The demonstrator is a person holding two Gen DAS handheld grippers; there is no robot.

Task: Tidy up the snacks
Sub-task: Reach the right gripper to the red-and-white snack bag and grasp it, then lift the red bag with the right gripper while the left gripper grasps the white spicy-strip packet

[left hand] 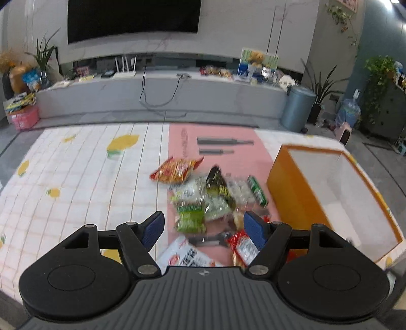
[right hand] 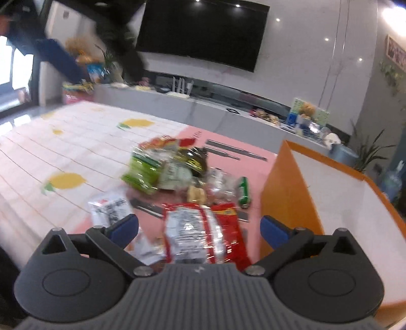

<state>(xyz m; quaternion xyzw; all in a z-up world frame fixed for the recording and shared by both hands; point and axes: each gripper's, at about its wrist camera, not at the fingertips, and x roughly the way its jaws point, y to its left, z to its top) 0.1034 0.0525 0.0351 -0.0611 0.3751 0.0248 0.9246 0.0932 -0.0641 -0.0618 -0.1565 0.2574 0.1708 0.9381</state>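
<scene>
Both grippers hang with jaws spread and gripping nothing, the left gripper [left hand: 203,227] and right gripper [right hand: 200,227] above the snack packets [left hand: 203,198] heaped on the pink mat [left hand: 218,137] just beside the orange box [left hand: 291,187].

A dark television [left hand: 133,17] fills the top centre of the left view, mounted on a pale wall. Below it runs a long grey shelf [left hand: 162,94] carrying a white router [left hand: 124,69] and a teddy bear [left hand: 255,58] towards the upper right. A grey bin [left hand: 298,108] stands at the shelf's right end, with a potted plant [left hand: 319,94] just beside it and a water bottle [left hand: 349,113] further right. A pink box [left hand: 25,119] sits at middle left.
</scene>
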